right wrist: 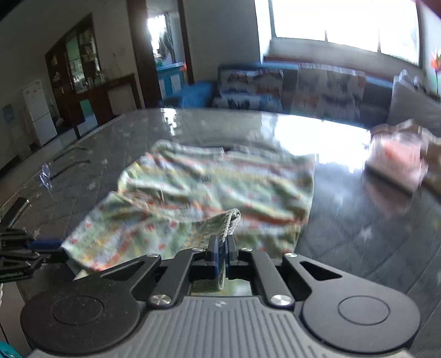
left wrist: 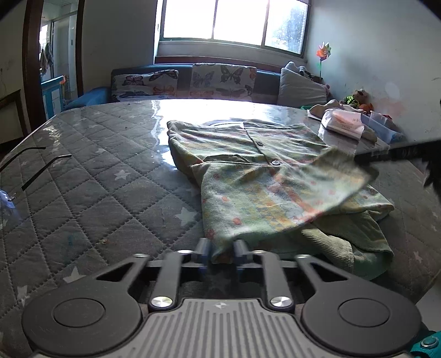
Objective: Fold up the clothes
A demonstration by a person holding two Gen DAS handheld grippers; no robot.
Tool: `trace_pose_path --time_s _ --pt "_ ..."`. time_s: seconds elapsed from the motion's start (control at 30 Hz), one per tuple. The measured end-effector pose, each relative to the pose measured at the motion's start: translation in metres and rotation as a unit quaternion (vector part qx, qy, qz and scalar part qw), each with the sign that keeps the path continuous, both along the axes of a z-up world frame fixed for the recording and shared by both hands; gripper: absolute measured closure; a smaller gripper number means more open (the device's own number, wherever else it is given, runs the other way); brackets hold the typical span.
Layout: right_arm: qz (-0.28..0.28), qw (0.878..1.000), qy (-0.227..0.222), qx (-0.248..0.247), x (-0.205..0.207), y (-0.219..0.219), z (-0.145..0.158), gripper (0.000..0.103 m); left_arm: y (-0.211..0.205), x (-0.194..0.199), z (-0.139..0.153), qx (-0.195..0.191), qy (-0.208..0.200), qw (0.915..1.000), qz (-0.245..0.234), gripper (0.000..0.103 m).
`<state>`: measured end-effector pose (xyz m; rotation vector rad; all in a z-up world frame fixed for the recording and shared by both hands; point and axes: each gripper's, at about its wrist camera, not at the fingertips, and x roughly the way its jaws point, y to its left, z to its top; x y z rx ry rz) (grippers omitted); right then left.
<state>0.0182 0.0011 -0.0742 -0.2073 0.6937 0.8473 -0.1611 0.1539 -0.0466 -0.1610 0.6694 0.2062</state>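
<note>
Both claws are clamped on the shirt (left wrist: 264, 176), left gripper (left wrist: 222, 252) on its near corner, right gripper (right wrist: 222, 252) on the ribbed hem; uneven pulling could skew the fold

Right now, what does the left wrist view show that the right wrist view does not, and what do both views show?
Only the left wrist view shows the two dark buttons on the green floral cotton shirt and a colourful pinwheel by the wall.

Only the right wrist view shows a white fridge, a dark wooden cabinet, and the shirt's ribbed hem pinched by the right fingers.

Both show the shirt on the grey quilted star-print mattress, the butterfly cushions and the bright window.
</note>
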Motion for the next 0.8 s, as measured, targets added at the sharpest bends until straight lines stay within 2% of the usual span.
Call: trace_pose_path --time_s 0.07,0.2,0.37,0.47,0.63,0.7,0.8 --pt "0.000 1.000 -0.022 0.007 -0.004 0.000 0.010 0.100 -0.002 -0.002 0.001 0.006 -0.005 1.0000 -0.004 0.098" --pt "-0.003 0.999 -0.055 0.001 -0.009 0.000 0.018 0.100 -0.004 -0.004 0.006 0.008 -0.011 0.9998 -0.011 0.100" --pt "-0.003 1.000 -0.015 -0.026 0.003 0.004 -0.008 0.096 -0.001 -0.004 0.005 0.008 0.007 0.9997 -0.020 0.100" --pt "0.006 1.000 -0.008 -0.027 0.005 0.003 -0.014 0.092 0.008 -0.005 0.007 -0.007 0.021 0.9994 -0.025 0.097" --pt "0.021 0.999 -0.015 -0.019 0.005 0.004 -0.007 0.090 0.016 0.004 0.035 0.003 -0.003 0.9990 -0.044 0.096" --pt "0.026 0.999 -0.015 -0.019 0.006 0.008 -0.008 0.085 0.017 0.014 0.045 0.008 -0.019 0.9984 -0.053 0.095" --pt "0.036 0.999 -0.010 -0.021 0.007 0.016 -0.014 0.085 0.021 0.036 0.055 -0.008 -0.026 0.9975 -0.065 0.092"
